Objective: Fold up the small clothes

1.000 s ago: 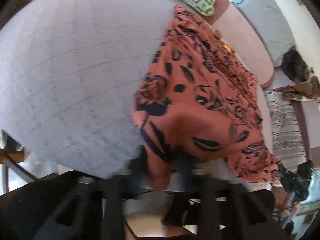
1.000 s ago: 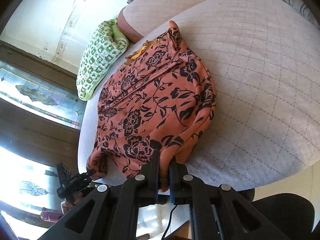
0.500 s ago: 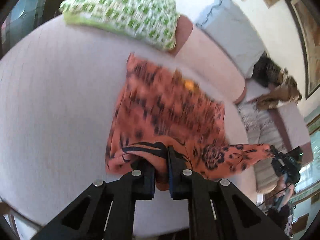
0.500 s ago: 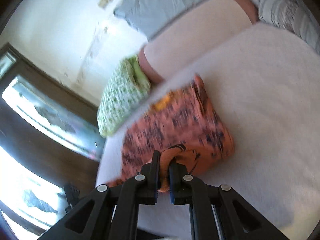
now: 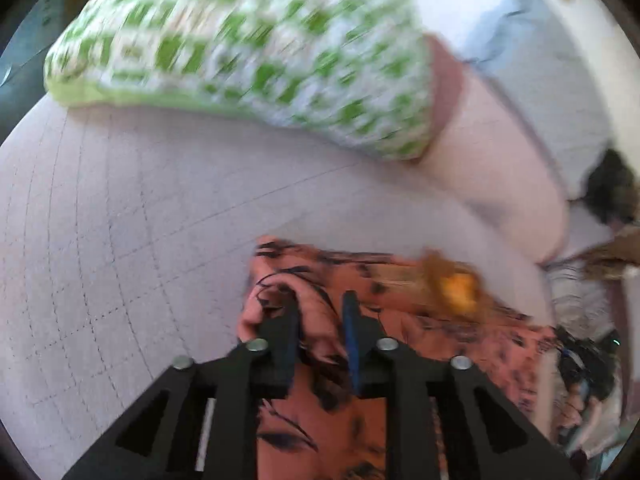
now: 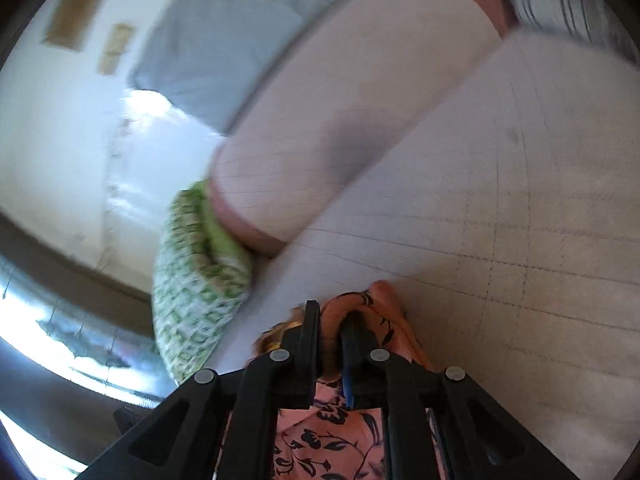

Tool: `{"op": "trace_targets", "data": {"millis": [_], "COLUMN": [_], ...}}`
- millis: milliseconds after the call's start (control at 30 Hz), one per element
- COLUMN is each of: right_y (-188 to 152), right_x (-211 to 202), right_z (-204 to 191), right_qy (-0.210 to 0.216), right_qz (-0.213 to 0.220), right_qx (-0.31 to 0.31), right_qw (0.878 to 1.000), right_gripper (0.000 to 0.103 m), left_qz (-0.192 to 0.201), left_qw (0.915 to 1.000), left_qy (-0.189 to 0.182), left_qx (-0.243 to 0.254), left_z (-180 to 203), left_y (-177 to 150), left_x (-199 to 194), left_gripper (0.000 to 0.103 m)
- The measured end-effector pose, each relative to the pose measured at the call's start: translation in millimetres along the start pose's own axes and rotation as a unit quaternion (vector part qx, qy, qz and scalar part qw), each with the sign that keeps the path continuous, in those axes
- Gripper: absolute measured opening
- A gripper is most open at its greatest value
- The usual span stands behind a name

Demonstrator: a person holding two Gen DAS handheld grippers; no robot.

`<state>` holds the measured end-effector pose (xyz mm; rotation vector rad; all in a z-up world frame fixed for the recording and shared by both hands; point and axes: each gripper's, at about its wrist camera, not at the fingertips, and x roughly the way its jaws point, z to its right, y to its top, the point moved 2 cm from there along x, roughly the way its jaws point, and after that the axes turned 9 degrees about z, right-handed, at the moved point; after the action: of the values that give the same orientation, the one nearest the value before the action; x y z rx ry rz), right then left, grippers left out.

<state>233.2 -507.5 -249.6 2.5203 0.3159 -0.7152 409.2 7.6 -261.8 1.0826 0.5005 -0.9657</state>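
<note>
Pinched a fold of the orange floral garment (image 5: 400, 320) in the left gripper (image 5: 320, 320), jaws slightly apart with cloth bunched between. Clamped the same garment (image 6: 328, 432) in the right gripper (image 6: 330, 320), jaws nearly together. Lay mostly below and behind both sets of fingertips, on the quilted bed cover (image 5: 100, 240); long axis ran sideways, from 1 gripper toward the other. Sat well ahead: the green-checked pillow (image 5: 248, 52) and pink bolster (image 6: 340, 120). Looked like a fold being carried forward; neither hand clearly nearer.
</note>
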Motion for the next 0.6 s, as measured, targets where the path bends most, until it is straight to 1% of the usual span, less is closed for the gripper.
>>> {"op": "trace_targets", "data": {"millis": [33, 67, 100, 133, 167, 200, 233, 267, 300, 333, 367, 400, 433, 500, 533, 567, 600], "right_y": [0.9, -0.3, -0.9, -0.9, 0.3, 2.8, 6.7, 8.2, 8.8, 8.7, 4.6, -2.3, -15.3, -46.9, -59.8, -76.2, -87.1], "right_x": [7.6, 12.6, 13.8, 12.4, 5.8, -1.3, -14.2, -23.2, -34.7, -49.2, -57.8, -62.9, -62.6, -51.8, -45.4, -34.3, -25.4], "right_z": [8.3, 16.9, 22.1, 27.4, 31.0, 33.3, 36.0, 37.1, 37.6, 34.1, 26.8, 15.5, 0.5, -22.5, -28.3, -34.7, -38.6], "right_qy": [-0.006, -0.008, -0.006, 0.002, 0.016, 0.023, 0.026, 0.028, 0.029, 0.019, 0.005, -0.006, -0.020, -0.043, -0.045, -0.045, -0.045], "right_qz": [-0.004, -0.004, -0.004, -0.005, -0.001, 0.014, 0.037, 0.051, 0.065, 0.079, 0.084, 0.081, 0.061, 0.016, -0.002, -0.031, -0.051], "right_qx": [0.006, 0.014, 0.019, 0.025, 0.027, 0.024, 0.020, 0.019, 0.021, 0.014, -0.008, -0.045, -0.099, -0.169, -0.183, -0.196, -0.204], "right_qw": [1.000, 1.000, 1.000, 1.000, 1.000, 0.999, 0.999, 0.998, 0.997, 0.997, 0.996, 0.996, 0.993, 0.985, 0.982, 0.979, 0.977], "right_gripper": [0.013, 0.014, 0.014, 0.014, 0.014, 0.014, 0.014, 0.017, 0.019, 0.031, 0.038, 0.038, 0.038, 0.038, 0.038, 0.038, 0.038], "left_qz": [-0.003, 0.001, 0.011, 0.032, 0.057, 0.089, 0.125, 0.141, 0.160, 0.164, 0.164, 0.163, 0.163, 0.151, 0.136, 0.122, 0.111], "left_qw": [0.9999, 0.9986, 0.9967, 0.9933, 0.9905, 0.9875, 0.9844, 0.9833, 0.9820, 0.9817, 0.9820, 0.9820, 0.9821, 0.9854, 0.9880, 0.9901, 0.9917], "left_qy": [0.003, -0.011, -0.028, -0.051, -0.060, -0.062, -0.051, -0.038, -0.016, -0.010, -0.012, -0.013, -0.011, -0.002, 0.010, 0.010, 0.006], "left_qx": [-0.017, -0.051, -0.075, -0.099, -0.109, -0.114, -0.112, -0.108, -0.100, -0.095, -0.093, -0.094, -0.094, -0.079, -0.072, -0.068, -0.065], "left_z": [-7.0, -17.1, -22.9, -28.5, -31.4, -32.4, -31.1, -27.6, -20.6, -13.9, -6.0, 1.3, 7.5, 24.6, 31.8, 34.5, 36.6], "left_y": [-2.1, -5.1, -6.9, -7.8, -8.4, -9.2, -12.5, -14.0, -22.2, -30.9, -40.5, -50.6, -59.4, -82.5, -93.5, -100.2, -105.3], "left_x": [7.4, 10.2, 6.1, -4.6, -18.9, -35.5, -56.4, -67.8, -85.8, -96.0, -103.0, -108.2, -111.0, -114.8, -108.0, -101.7, -93.5], "left_gripper": [0.024, 0.024, 0.024, 0.024, 0.027, 0.038, 0.046, 0.059, 0.061, 0.061, 0.061, 0.061, 0.061, 0.061, 0.061, 0.061, 0.061]}}
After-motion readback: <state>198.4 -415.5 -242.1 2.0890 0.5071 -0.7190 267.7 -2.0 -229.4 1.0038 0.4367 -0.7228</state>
